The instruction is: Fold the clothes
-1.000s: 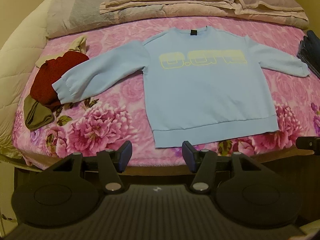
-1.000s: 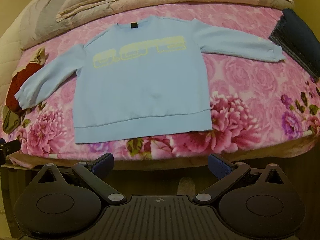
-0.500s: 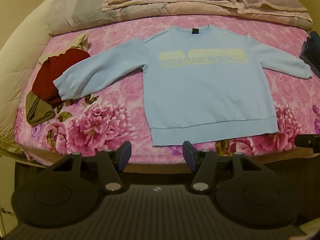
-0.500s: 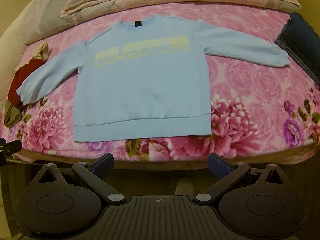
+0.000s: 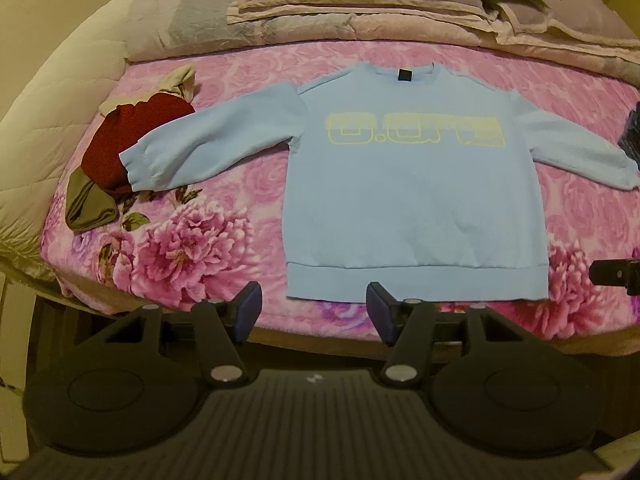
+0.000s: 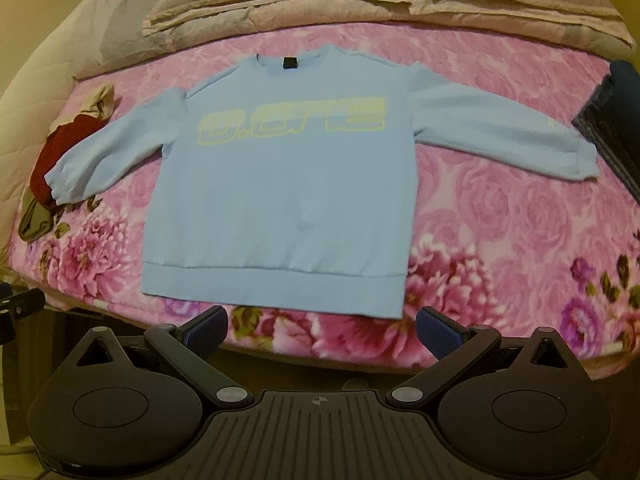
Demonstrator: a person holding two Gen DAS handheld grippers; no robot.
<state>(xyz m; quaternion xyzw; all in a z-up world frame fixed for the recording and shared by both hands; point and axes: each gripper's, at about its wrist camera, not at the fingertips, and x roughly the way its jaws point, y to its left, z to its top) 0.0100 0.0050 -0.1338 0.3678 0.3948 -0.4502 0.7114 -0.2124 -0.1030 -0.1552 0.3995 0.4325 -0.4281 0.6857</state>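
Observation:
A light blue sweatshirt (image 5: pixel 412 196) (image 6: pixel 288 200) with yellow lettering lies flat and face up on the pink floral bedspread, both sleeves spread out to the sides. My left gripper (image 5: pixel 314 312) hangs open just short of the hem's left corner, with nothing between its fingers. My right gripper (image 6: pixel 322 330) stands open wider, near the bed's front edge below the hem's right part, also holding nothing. Each gripper's tip shows at the edge of the other's view.
A crumpled pile of dark red and olive clothes (image 5: pixel 120 160) (image 6: pixel 52 168) lies under the left cuff. Dark folded garments (image 6: pixel 616 120) sit at the right of the bed. Folded quilts and pillows (image 5: pixel 360 4) line the far side. The bedspread (image 5: pixel 192 240) is bare at front left.
Both grippers have moved forward and up toward the bed, so the sweatshirt's hem sits closer to the fingertips. Their jaws have kept the same opening.

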